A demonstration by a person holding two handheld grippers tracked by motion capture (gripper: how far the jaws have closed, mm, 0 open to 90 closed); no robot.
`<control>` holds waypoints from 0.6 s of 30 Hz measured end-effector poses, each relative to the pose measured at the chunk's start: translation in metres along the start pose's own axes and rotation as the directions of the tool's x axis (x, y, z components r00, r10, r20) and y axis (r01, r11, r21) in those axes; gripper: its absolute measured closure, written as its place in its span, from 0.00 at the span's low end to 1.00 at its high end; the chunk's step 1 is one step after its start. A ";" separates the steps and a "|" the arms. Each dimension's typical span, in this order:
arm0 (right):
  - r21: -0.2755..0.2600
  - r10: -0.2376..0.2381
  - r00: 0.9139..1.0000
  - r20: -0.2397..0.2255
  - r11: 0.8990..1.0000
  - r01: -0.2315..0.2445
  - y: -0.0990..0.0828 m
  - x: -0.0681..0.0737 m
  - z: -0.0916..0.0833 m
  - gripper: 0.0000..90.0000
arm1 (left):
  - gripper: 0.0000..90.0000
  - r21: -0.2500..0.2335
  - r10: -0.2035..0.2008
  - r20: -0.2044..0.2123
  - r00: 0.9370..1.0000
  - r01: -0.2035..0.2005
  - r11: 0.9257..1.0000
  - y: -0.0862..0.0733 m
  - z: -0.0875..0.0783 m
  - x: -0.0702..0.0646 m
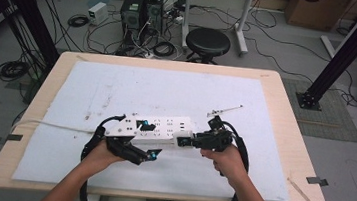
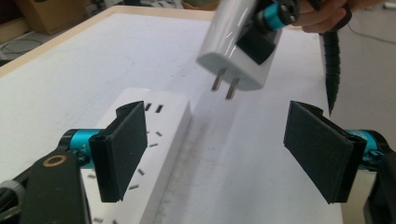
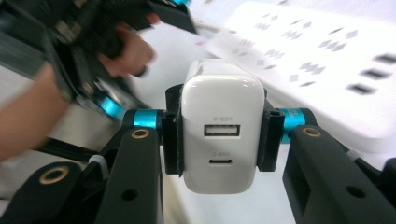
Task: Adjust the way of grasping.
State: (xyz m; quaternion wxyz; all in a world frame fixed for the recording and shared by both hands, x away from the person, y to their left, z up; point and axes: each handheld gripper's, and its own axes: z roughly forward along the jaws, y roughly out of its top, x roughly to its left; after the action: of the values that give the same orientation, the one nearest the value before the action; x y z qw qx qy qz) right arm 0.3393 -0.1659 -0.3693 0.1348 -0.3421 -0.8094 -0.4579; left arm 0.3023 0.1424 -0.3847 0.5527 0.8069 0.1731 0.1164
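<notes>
Fingers (image 3: pixel 218 135) grip charger (image 3: pixel 219 126) nr power strip (image 3: pixel 327 60).

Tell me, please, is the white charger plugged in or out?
Out: white charger hangs in the right gripper, prongs bare above the strip.

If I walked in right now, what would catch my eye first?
Probably the white charger squeezed between the right gripper jaws, its two metal prongs hanging in the air above the table. Next, the long white power strip lying near the front edge of the table, with the left gripper open beside it.
</notes>
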 end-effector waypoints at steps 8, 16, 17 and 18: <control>0.052 -0.149 0.975 0.167 0.989 0.142 0.003 0.005 -0.021 0.70 | 0.24 -0.030 -0.074 -0.166 0.983 0.070 0.997 -0.007 -0.018 0.014; 0.138 -0.241 0.929 0.281 0.968 0.209 0.000 0.003 -0.037 0.70 | 0.24 -0.062 -0.086 -0.234 0.968 0.074 0.995 -0.011 -0.032 0.017; 0.143 -0.244 0.928 0.282 0.967 0.211 -0.001 0.001 -0.039 0.70 | 0.24 -0.056 -0.077 -0.237 0.968 0.065 0.996 -0.010 -0.033 0.016; 0.145 -0.246 0.926 0.285 0.967 0.212 -0.001 -0.001 -0.041 0.70 | 0.24 -0.056 -0.071 -0.239 0.968 0.059 0.997 -0.009 -0.034 0.015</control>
State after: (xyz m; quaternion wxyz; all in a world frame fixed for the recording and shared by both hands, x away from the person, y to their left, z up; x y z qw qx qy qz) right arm 0.3352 -0.2010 -0.3477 -0.0254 -0.3029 -0.8791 -0.3672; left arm 0.3019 0.1802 -0.3809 0.5506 0.7670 0.2625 0.1994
